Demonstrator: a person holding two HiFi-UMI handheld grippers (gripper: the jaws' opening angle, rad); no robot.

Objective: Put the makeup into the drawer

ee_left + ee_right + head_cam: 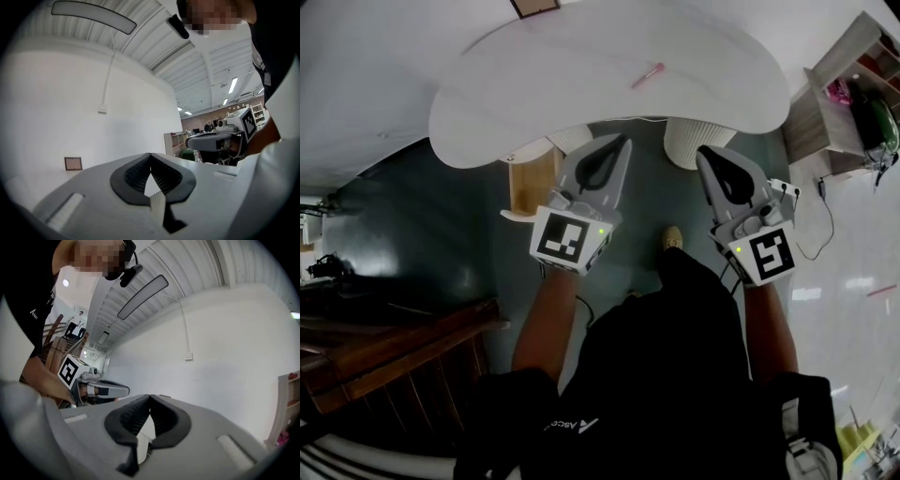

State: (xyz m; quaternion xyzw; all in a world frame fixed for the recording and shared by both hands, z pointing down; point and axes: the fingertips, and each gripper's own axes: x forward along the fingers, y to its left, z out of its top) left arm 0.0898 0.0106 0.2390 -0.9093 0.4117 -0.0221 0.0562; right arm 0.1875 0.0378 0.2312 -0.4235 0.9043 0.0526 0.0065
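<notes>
A pink makeup stick (647,75) lies on the white curved table (534,84), toward its right side. Under the table's near edge sits a light wooden box (532,178); I cannot tell whether it is the drawer. My left gripper (623,140) is held level in front of the table edge, jaws shut with nothing between them (150,154). My right gripper (703,150) is beside it, just short of the table's ribbed white leg (698,141), also shut and empty (149,397). Both are well short of the makeup stick.
A wooden shelf unit (839,103) with pink and green things stands at the right. A cable (825,220) trails over the light floor. Dark wooden furniture (394,347) fills the lower left. The person's shoe (672,238) rests on the dark floor between the grippers.
</notes>
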